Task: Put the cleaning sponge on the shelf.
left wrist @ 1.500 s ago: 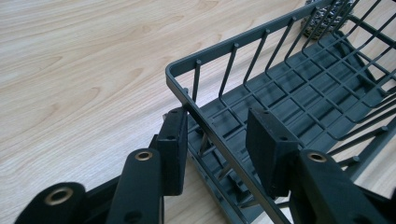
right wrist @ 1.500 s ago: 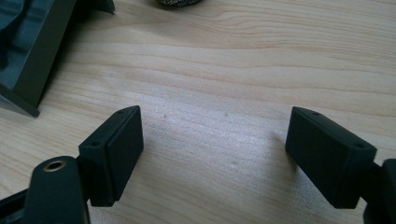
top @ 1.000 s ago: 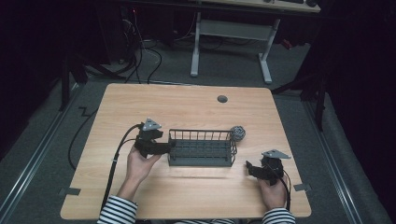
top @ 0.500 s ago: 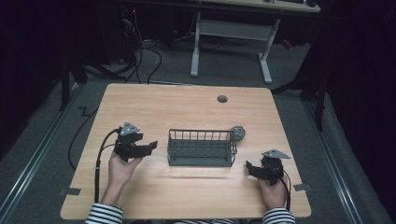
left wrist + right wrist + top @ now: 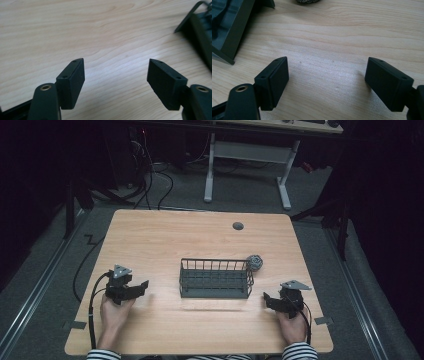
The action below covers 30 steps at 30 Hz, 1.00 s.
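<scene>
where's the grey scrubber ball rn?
High view: the scrubber ball sits on the table, touching the wire basket at its far right corner.

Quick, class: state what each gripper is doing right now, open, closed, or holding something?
Left gripper: open, nothing between its jaws, bare table beneath.
Right gripper: open, nothing between its jaws, near the wire basket.

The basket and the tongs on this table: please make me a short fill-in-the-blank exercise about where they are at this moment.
1. The wire basket stands on the ____ table.
2. The grey ball lies beside the basket's far ____ corner in the high view.
3. Both the left tongs and the right tongs are ____, with nothing between them.

Missing words: wooden; right; open
</scene>
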{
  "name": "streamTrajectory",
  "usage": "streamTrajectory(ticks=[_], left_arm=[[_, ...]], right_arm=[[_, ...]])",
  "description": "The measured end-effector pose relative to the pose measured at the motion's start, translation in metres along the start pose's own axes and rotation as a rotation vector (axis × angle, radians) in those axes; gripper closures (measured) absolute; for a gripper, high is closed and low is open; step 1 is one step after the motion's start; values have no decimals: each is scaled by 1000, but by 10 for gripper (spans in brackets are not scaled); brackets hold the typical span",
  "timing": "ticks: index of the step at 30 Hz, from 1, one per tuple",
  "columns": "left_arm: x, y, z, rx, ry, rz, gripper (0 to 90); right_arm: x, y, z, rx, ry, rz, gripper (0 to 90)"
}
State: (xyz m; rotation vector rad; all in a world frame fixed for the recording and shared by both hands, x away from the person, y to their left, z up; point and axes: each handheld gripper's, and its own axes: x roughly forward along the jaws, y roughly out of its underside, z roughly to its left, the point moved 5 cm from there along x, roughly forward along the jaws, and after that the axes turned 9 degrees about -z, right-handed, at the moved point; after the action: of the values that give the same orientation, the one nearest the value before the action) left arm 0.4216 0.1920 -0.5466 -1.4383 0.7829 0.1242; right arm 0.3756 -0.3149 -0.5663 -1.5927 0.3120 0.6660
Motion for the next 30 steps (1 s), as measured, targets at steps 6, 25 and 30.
streamTrajectory(ticks=[6,25,30], left_arm=[[3,11,6,1,-42,-3,307],[10,22,10,29,-61,-1,273],[10,22,10,28,-64,-1,266]], right_arm=[[0,0,0,-1,0,0,192],[-4,-1,-2,4,-15,15,238],[-9,-8,-2,10,-38,2,257]])
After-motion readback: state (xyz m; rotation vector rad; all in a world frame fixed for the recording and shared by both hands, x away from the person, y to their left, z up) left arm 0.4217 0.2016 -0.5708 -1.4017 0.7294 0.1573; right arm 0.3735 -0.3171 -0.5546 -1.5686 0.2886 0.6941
